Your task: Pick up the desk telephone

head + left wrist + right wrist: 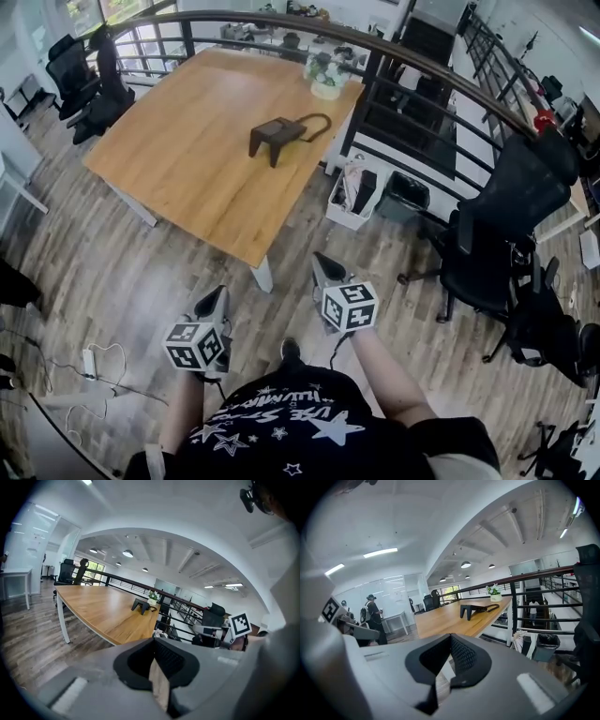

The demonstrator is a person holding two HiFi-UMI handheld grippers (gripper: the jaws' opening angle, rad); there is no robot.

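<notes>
While well short of the desk telephone on the bench, holding nothing in left gripper or right gripper, jaws together.

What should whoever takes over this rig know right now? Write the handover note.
Left gripper: shut, empty, held over the floor short of the table.
Right gripper: shut, empty, beside the left one.
Desk telephone: on the table's far half, near the potted plant, untouched.
Done: nothing yet; neither gripper is at the table.
Left: get to the table, open a gripper, grasp the telephone and lift it.
</notes>
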